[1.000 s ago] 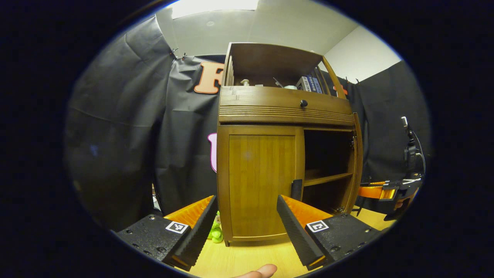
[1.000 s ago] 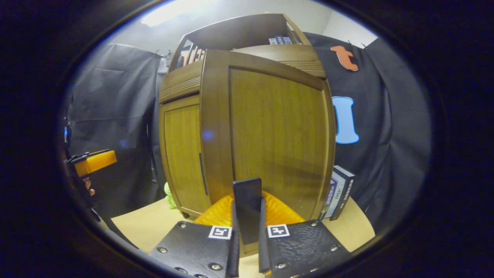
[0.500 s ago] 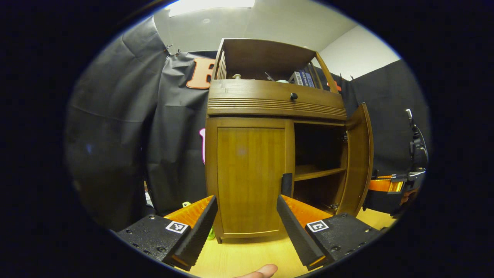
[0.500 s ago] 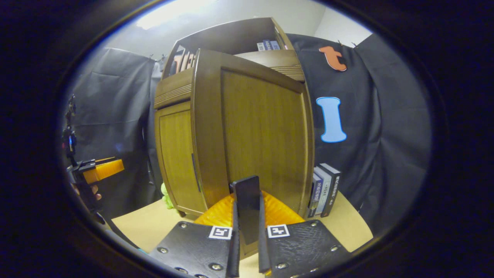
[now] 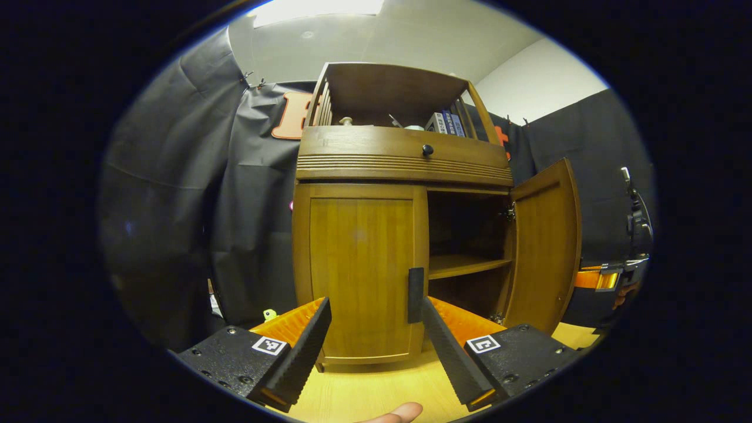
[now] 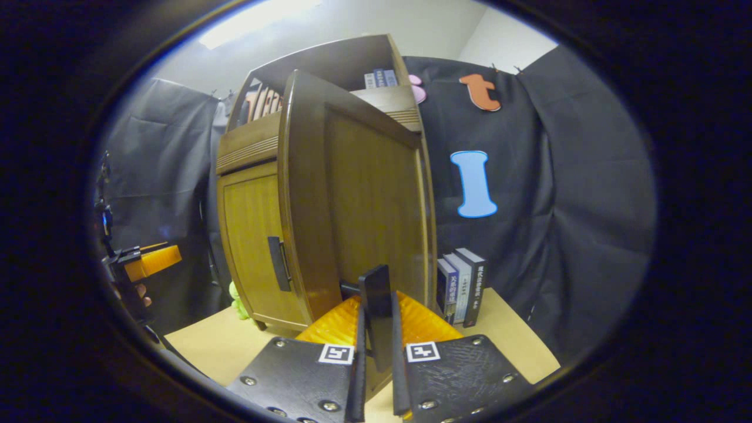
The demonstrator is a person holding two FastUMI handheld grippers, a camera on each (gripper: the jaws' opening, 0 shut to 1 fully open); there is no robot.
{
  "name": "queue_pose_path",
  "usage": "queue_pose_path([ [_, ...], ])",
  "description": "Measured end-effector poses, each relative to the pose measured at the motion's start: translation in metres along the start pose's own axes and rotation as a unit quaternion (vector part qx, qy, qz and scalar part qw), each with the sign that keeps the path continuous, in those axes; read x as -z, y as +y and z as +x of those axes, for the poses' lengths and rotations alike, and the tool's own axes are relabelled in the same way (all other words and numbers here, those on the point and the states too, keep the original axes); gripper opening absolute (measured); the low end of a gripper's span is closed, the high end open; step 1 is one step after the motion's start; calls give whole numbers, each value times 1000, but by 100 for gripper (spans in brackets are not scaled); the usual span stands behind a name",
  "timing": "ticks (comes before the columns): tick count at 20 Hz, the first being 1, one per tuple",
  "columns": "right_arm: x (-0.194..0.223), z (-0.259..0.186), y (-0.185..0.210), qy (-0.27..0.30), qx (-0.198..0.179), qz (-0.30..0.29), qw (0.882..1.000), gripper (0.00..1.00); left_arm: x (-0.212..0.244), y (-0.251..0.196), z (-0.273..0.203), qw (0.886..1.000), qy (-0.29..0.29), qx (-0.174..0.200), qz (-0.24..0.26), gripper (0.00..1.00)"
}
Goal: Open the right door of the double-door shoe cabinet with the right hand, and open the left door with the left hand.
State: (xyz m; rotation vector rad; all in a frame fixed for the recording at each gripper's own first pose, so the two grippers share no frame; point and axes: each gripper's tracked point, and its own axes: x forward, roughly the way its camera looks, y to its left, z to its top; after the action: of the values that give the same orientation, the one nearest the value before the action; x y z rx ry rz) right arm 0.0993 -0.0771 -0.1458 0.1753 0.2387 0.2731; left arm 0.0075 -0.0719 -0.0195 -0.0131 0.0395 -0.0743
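The brown wooden shoe cabinet (image 5: 405,161) stands on a light table. Its left door (image 5: 358,258) is closed, with a dark upright handle (image 5: 416,286) at its inner edge. My left gripper (image 5: 376,302) is open just in front of that door, touching nothing. The right door (image 5: 543,241) is swung wide, baring an inner shelf (image 5: 467,265). In the right gripper view, my right gripper (image 6: 377,317) is shut on the right door's handle (image 6: 376,291), with the right door (image 6: 358,200) seen from outside. The left gripper (image 6: 150,261) shows far left, and the right gripper (image 5: 593,279) beyond the open door.
Three books (image 6: 464,285) stand upright behind the open door on the table (image 6: 517,341). A green toy (image 6: 238,302) lies by the cabinet's left foot. A drawer with a knob (image 5: 427,150) and a cluttered top shelf (image 5: 446,122) sit above the doors. Black cloth walls surround the booth.
The right door has swung further open with my right gripper on its handle. The left gripper view has shifted right, so the left door's handle now lies between its fingers.
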Motion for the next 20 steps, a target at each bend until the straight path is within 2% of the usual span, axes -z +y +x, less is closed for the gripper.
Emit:
queue_pose_path([
  [3,3,-6,-39,2,44,-15,999,18,5,-13,8,1000,-1,7,6,96],
  [4,3,-6,-55,2,63,-23,998,23,7,-19,11,1000,-1,10,7,95],
  [5,1,-12,-68,1,71,-27,997,23,11,-23,13,1000,2,12,9,95],
  [6,3,-12,-78,0,74,-28,997,11,14,-28,17,1000,5,14,10,95],
  [11,5,-15,-112,-13,61,-16,998,12,28,-51,44,1000,9,28,-4,95],
  [14,3,-27,-133,-19,82,-22,996,47,38,-62,68,999,7,33,-24,95],
  [18,-15,-60,-160,-37,135,-61,988,82,68,-67,105,999,36,29,-25,95],
  [19,-21,-70,-162,-45,146,-71,986,87,77,-69,113,998,45,29,-26,95],
  [20,-28,-79,-163,-54,156,-79,983,99,85,-72,119,997,57,31,-29,94],
])
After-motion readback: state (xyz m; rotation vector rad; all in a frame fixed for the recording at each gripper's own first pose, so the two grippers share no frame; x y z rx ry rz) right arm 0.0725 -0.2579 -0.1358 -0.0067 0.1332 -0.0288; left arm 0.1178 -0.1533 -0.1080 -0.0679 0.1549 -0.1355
